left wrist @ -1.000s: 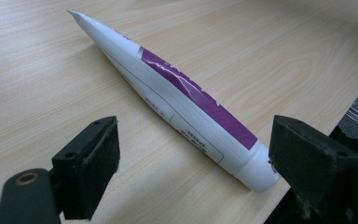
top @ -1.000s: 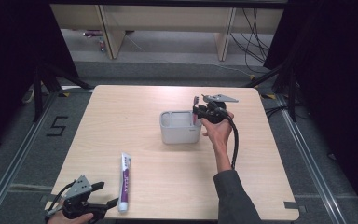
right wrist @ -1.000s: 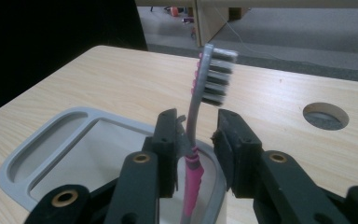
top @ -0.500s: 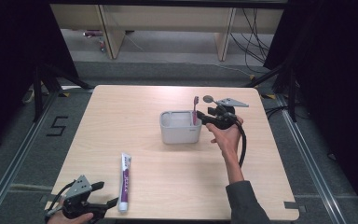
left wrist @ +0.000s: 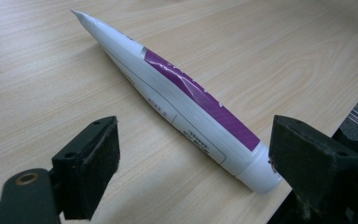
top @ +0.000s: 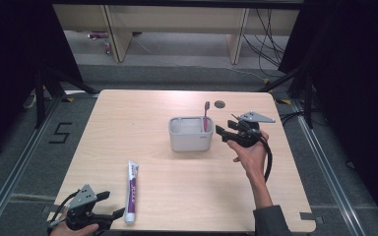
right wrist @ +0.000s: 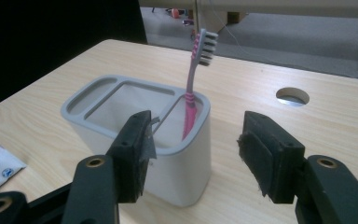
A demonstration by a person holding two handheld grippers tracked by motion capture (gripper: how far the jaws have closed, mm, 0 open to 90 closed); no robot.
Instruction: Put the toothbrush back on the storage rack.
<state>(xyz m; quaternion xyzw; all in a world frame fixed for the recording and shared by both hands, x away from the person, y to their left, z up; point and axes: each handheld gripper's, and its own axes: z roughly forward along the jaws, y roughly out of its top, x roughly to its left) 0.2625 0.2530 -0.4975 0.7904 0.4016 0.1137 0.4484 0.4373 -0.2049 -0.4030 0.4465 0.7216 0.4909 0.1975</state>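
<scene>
So the big light wooden surface (top: 177,191) has a round cable hole (top: 219,104) near its far edge, which sits beyond and a bit to the side of the right gripper's jaws in the right gripper view.

Next biggest is the grey rectangular plastic holder (top: 190,133), open on top with a narrow compartment and a wider one. It's just ahead of the right gripper (top: 222,133), mostly in front of one jaw, with its near corner reaching into the gap between them. Not touching, as far as I can tell.

The right gripper is held in the person's right hand (top: 249,156), jaws spread wide with nothing between the pads, pointing at the holder's side.

The left gripper (top: 113,215) is down at the near edge of the surface, jaws also wide apart and empty.

The white toothpaste tube with a purple stripe (left wrist: 182,98) lies flat on the surface, right in front of the left jaws. Its cap end is close to one jaw, almost touching it, and the crimped tail points away from the gripper.

Smallest thing: the pink and white toothbrush (right wrist: 194,79) stands nearly upright in the holder's wider compartment, bristles up, leaning against the wall closest to the right jaws.
</scene>
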